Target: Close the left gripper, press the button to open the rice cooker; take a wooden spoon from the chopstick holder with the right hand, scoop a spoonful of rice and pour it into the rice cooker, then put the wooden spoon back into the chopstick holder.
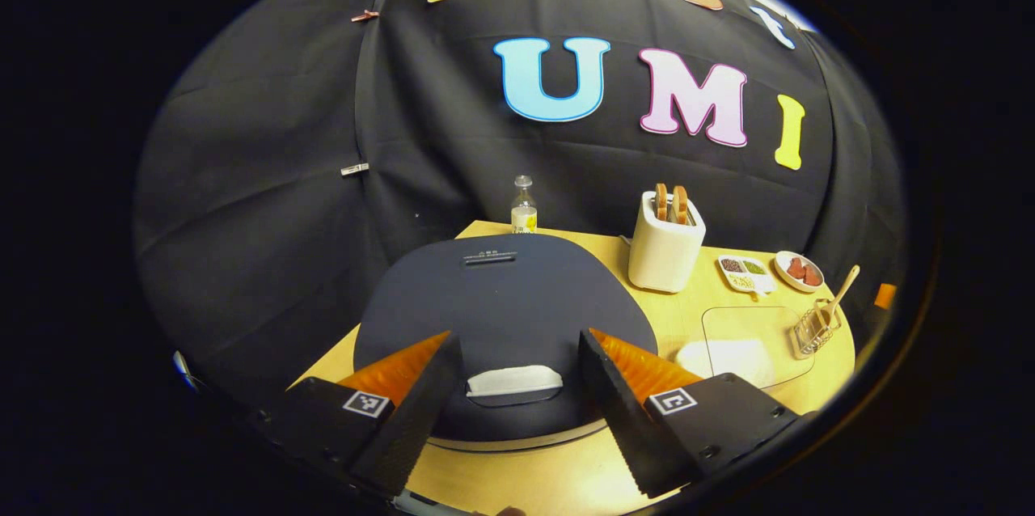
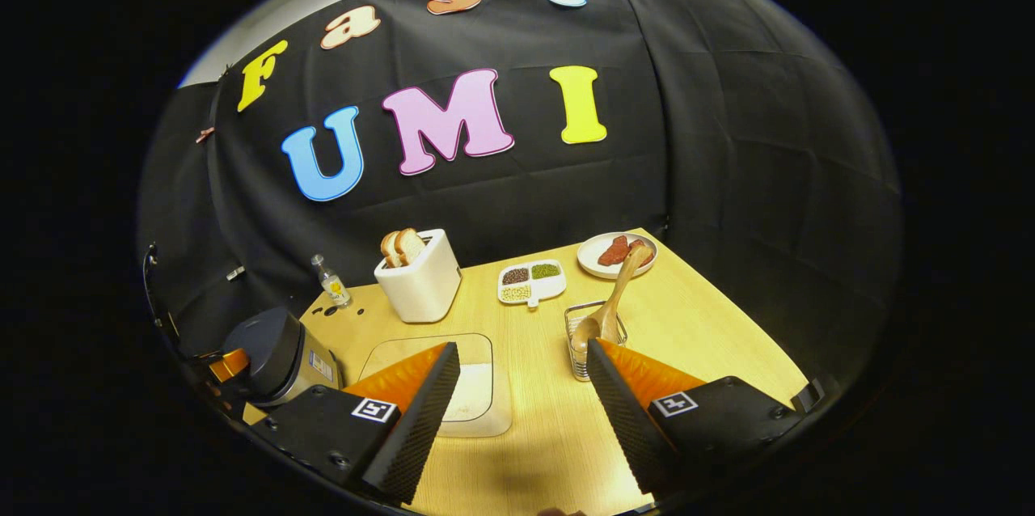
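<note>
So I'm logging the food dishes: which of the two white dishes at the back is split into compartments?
The rectangular sectioned dish holding beans and grains, next to the toaster. The round plate beside it is undivided and carries reddish pieces.

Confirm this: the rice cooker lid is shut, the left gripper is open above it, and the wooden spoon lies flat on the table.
One error: the wooden spoon stands in the chopstick holder, as the right gripper view shows. The rice cooker lid is shut, the left gripper open above it.
</note>
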Action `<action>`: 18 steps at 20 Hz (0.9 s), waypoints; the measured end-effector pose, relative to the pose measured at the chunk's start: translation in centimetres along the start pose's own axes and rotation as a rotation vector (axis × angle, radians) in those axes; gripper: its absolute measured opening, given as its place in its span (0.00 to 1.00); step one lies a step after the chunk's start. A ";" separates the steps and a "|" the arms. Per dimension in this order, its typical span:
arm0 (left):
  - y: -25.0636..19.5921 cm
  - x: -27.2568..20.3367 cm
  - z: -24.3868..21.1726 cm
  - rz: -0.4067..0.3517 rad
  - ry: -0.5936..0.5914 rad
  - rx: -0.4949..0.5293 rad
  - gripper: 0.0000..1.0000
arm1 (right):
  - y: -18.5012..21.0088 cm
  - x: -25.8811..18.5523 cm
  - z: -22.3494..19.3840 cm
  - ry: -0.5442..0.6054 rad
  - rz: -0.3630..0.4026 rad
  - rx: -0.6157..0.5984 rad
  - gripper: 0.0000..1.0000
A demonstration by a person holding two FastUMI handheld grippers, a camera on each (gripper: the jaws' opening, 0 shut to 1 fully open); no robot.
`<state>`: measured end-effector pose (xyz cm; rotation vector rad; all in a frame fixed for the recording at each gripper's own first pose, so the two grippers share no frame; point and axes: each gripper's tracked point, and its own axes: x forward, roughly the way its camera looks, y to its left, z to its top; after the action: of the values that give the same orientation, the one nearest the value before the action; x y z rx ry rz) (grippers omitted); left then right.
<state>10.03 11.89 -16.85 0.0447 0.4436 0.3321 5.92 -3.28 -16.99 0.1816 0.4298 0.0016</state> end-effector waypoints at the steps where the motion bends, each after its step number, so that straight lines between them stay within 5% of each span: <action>1: 0.0 0.1 -0.1 0.000 -0.016 0.000 1.00 | -0.1 -0.2 0.0 0.006 0.000 0.002 0.98; 12: -0.5 -0.1 0.2 -0.060 -0.020 -0.022 1.00 | 1.5 -1.1 -0.8 -0.002 0.015 -0.027 0.98; 18: -3.4 -6.1 9.3 -0.177 -0.260 -0.033 0.95 | 1.1 -3.4 5.4 -0.164 -0.026 -0.037 0.98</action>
<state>9.90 6.97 -6.30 0.0156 0.1827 0.1559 5.09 -3.27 -10.61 0.1381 0.2687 -0.0303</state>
